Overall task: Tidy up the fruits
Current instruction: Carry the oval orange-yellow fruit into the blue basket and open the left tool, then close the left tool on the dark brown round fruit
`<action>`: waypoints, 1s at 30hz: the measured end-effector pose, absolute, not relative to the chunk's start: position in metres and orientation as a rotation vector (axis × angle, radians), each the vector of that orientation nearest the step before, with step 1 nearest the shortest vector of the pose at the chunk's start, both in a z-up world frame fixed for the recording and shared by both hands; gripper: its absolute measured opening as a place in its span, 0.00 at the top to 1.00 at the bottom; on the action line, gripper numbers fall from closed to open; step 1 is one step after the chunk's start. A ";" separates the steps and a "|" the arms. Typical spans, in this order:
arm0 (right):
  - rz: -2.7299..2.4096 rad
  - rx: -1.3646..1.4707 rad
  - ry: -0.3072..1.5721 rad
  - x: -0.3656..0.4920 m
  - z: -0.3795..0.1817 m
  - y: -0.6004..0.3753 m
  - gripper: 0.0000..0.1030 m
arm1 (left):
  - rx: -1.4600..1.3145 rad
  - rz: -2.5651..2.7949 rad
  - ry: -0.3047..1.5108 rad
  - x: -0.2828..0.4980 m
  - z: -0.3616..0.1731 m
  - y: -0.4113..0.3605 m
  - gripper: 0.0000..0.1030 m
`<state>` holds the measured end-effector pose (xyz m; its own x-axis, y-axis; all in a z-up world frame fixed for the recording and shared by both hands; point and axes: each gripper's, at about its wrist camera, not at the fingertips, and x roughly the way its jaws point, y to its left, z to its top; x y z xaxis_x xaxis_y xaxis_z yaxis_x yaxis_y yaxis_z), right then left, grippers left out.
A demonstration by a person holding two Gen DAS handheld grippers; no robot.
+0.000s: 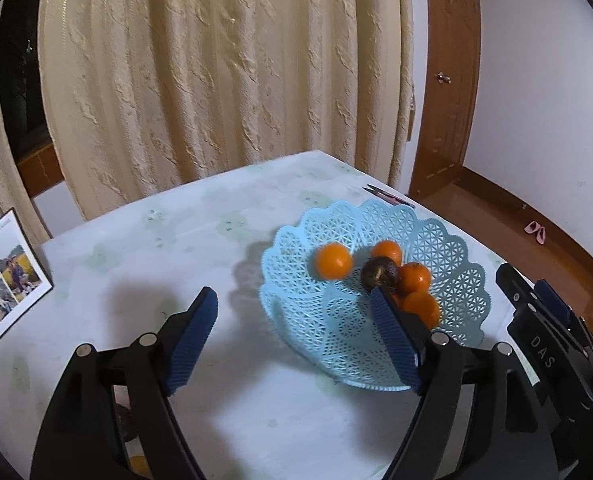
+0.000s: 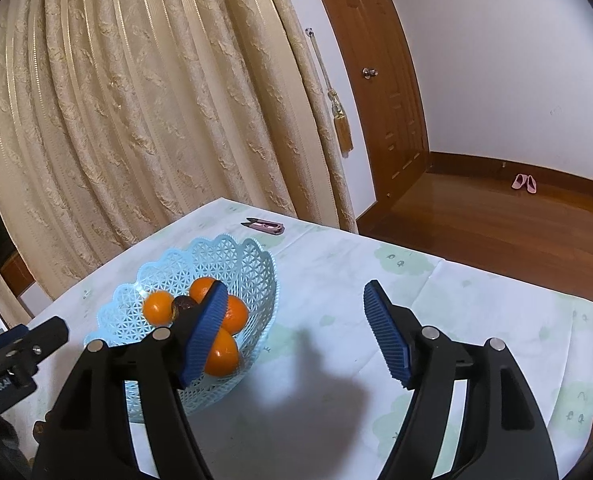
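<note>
Both your grippers, left gripper [image 1: 294,334] & right gripper [image 2: 292,330], hang spread wide w/ nothing held over the table [image 1: 144,280], oranges [image 1: 333,261] already in the blue basket [image 1: 448,240], so nudging its rim could tip fruit out.

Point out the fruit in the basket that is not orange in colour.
The dark brown fruit in the middle of the blue basket; the oranges around it are all bright orange.
</note>
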<state>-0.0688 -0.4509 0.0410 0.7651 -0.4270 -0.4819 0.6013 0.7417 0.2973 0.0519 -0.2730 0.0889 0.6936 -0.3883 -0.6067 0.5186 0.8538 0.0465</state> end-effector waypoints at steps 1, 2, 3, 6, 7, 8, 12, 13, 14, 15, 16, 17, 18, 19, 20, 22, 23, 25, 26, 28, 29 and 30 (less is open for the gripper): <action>-0.582 0.457 0.402 -0.069 0.041 -0.450 0.30 | 0.222 -0.506 0.620 0.051 0.090 -0.271 0.24; -0.583 0.455 0.402 -0.069 0.041 -0.450 0.30 | 0.223 -0.502 0.618 0.050 0.090 -0.268 0.24; -0.584 0.454 0.402 -0.069 0.041 -0.450 0.30 | 0.224 -0.497 0.617 0.049 0.091 -0.266 0.23; -0.587 0.444 0.401 -0.069 0.042 -0.449 0.30 | 0.223 -0.481 0.617 0.049 0.093 -0.257 0.23; -0.588 0.440 0.402 -0.069 0.042 -0.448 0.30 | 0.220 -0.476 0.620 0.049 0.093 -0.252 0.23; -0.587 0.436 0.403 -0.069 0.042 -0.447 0.30 | 0.217 -0.472 0.623 0.049 0.094 -0.248 0.23; -0.574 0.420 0.412 -0.070 0.042 -0.441 0.29 | 0.203 -0.439 0.629 0.052 0.095 -0.225 0.23; -0.568 0.413 0.415 -0.069 0.042 -0.438 0.29 | 0.195 -0.427 0.632 0.054 0.096 -0.216 0.23; -0.564 0.406 0.417 -0.069 0.042 -0.436 0.29 | 0.187 -0.416 0.637 0.055 0.096 -0.208 0.23; -0.560 0.402 0.418 -0.069 0.043 -0.434 0.28 | 0.180 -0.406 0.642 0.057 0.097 -0.201 0.23; -0.553 0.400 0.419 -0.069 0.044 -0.432 0.28 | 0.171 -0.394 0.646 0.059 0.097 -0.194 0.23; -0.547 0.400 0.420 -0.069 0.044 -0.431 0.25 | 0.163 -0.383 0.650 0.062 0.098 -0.186 0.23; -0.541 0.403 0.419 -0.070 0.045 -0.429 0.23 | 0.155 -0.371 0.653 0.063 0.099 -0.178 0.23; -0.536 0.405 0.416 -0.070 0.046 -0.427 0.22 | 0.146 -0.356 0.656 0.065 0.099 -0.168 0.23; -0.530 0.406 0.417 -0.071 0.047 -0.425 0.22 | 0.139 -0.344 0.659 0.066 0.100 -0.161 0.23; -0.510 0.403 0.422 -0.070 0.049 -0.419 0.22 | 0.120 -0.320 0.662 0.068 0.102 -0.144 0.23; -0.500 0.400 0.422 -0.070 0.050 -0.415 0.22 | 0.114 -0.312 0.665 0.068 0.102 -0.138 0.23; -0.478 0.391 0.419 -0.070 0.054 -0.407 0.22 | 0.099 -0.291 0.672 0.070 0.102 -0.121 0.23; -0.464 0.386 0.419 -0.069 0.056 -0.403 0.22 | 0.092 -0.280 0.674 0.071 0.101 -0.115 0.23; -0.437 0.380 0.421 -0.068 0.058 -0.395 0.22 | 0.078 -0.255 0.680 0.072 0.101 -0.100 0.23; -0.419 0.379 0.425 -0.066 0.060 -0.390 0.22 | 0.072 -0.246 0.683 0.072 0.100 -0.093 0.23; -0.400 0.379 0.431 -0.065 0.061 -0.385 0.22 | 0.066 -0.237 0.688 0.073 0.099 -0.088 0.23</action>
